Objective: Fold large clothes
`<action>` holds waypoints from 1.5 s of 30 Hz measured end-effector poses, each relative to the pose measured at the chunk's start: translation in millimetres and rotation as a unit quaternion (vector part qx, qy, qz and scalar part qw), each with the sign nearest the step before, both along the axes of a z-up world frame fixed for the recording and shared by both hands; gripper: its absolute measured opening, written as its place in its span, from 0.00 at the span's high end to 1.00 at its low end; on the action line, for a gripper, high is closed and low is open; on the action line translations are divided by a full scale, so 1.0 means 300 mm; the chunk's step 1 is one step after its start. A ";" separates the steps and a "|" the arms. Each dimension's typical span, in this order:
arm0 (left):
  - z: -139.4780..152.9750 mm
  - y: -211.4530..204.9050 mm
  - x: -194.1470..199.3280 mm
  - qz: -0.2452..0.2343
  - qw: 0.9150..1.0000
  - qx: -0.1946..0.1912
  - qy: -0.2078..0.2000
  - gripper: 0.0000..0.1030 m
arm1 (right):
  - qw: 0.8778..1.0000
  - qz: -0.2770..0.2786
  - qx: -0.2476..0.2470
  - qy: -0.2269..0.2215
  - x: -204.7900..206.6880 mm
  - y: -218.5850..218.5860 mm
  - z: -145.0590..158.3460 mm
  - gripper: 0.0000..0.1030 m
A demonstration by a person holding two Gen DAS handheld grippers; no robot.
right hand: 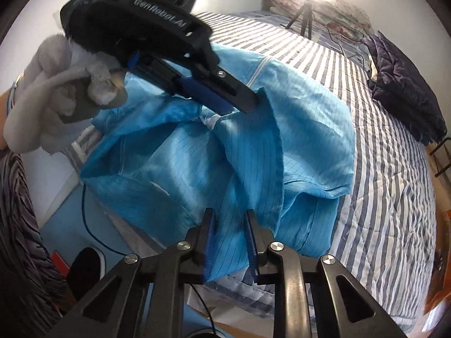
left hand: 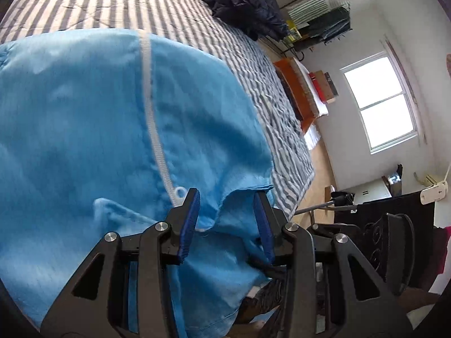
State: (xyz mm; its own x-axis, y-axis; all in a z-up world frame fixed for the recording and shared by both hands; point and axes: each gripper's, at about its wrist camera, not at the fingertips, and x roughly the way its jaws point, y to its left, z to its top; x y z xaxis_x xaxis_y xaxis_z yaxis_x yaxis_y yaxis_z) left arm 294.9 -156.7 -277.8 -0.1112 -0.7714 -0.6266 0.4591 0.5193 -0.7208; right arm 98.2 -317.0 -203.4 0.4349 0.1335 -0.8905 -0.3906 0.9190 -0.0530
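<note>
A large light-blue garment (left hand: 84, 129) with a white zipper (left hand: 149, 104) lies over the edge of a striped bed (left hand: 118, 2). My left gripper (left hand: 227, 197) has its jaws wide apart over the garment's hem, with cloth lying between them. In the right wrist view the garment (right hand: 304, 129) is bunched and partly lifted. My right gripper (right hand: 228, 214) has its jaws close together, pinching a fold of the blue cloth. The left gripper (right hand: 239, 104) shows there too, above the garment, held by a gloved hand (right hand: 56, 84).
A dark padded jacket (right hand: 403, 93) lies on the bed (right hand: 394, 197) at the far side, also in the left wrist view (left hand: 248, 2). A tripod (right hand: 304, 19) stands on the bed near pillows. A window (left hand: 380, 104), orange furniture (left hand: 293, 90) and a clothes rack (left hand: 324, 14) stand beyond the bed.
</note>
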 end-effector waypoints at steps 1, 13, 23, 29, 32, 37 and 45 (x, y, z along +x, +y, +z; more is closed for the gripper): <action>-0.002 -0.009 0.000 0.001 1.000 -0.001 0.003 0.72 | 1.000 0.001 -0.003 -0.002 -0.003 0.005 0.000 0.84; 0.013 -0.012 0.017 0.039 0.998 0.030 -0.029 1.00 | 0.998 0.031 -0.035 -0.040 -0.069 0.024 0.033 1.00; -0.022 0.071 0.055 0.054 0.996 -0.035 0.059 0.57 | 0.997 0.040 -0.037 -0.055 -0.048 0.018 0.052 1.00; -0.018 0.015 0.028 0.026 0.999 -0.010 0.041 0.57 | 0.997 0.047 -0.035 -0.054 -0.046 0.019 0.042 1.00; -0.026 -0.021 0.021 0.022 0.999 0.008 0.031 0.98 | 0.997 0.047 -0.038 -0.056 -0.052 0.022 0.039 1.00; -0.015 -0.018 0.022 0.045 0.999 0.015 0.010 1.00 | 0.996 0.048 -0.045 -0.064 -0.068 0.027 0.039 1.00; -0.045 -0.005 0.041 0.042 0.998 0.012 0.052 0.86 | 0.995 0.054 -0.053 -0.072 -0.093 0.043 0.039 1.00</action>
